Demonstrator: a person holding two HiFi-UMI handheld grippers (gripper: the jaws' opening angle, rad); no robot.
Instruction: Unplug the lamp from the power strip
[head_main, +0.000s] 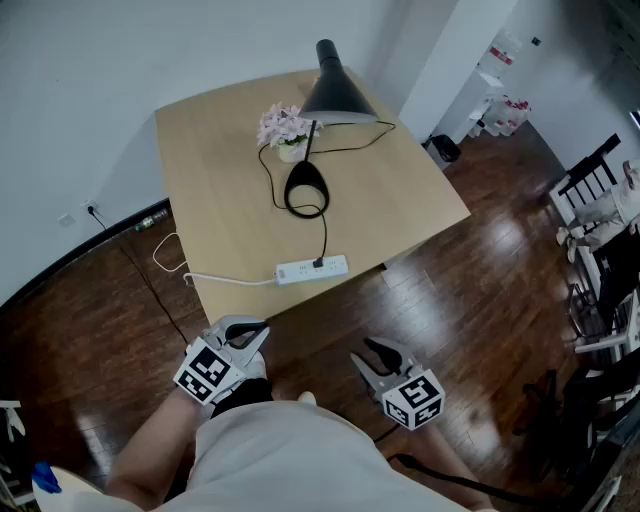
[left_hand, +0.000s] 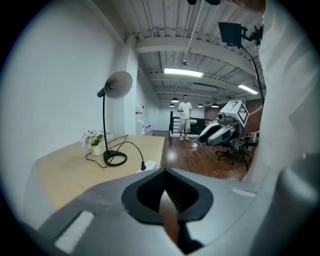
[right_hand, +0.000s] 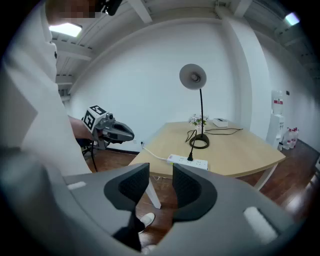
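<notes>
A black desk lamp (head_main: 338, 88) stands at the far side of a light wooden table (head_main: 220, 210), its ring base (head_main: 306, 188) nearer the middle. Its black cord runs to a plug (head_main: 318, 264) seated in a white power strip (head_main: 312, 269) by the near table edge. Both grippers hang over the floor, short of the table and apart from the strip. My left gripper (head_main: 245, 335) (left_hand: 165, 172) is shut with nothing in it. My right gripper (head_main: 375, 355) (right_hand: 161, 172) is open and holds nothing. The right gripper view shows the strip (right_hand: 187, 161), plug (right_hand: 190, 157) and lamp (right_hand: 192, 77) ahead.
A small pot of pink flowers (head_main: 287, 130) sits beside the lamp stem. The strip's white cable (head_main: 225, 281) drops off the table's left edge towards a wall socket (head_main: 92, 210). Chairs (head_main: 600, 230) stand at the right on dark wood floor. A person (left_hand: 185, 110) stands far off.
</notes>
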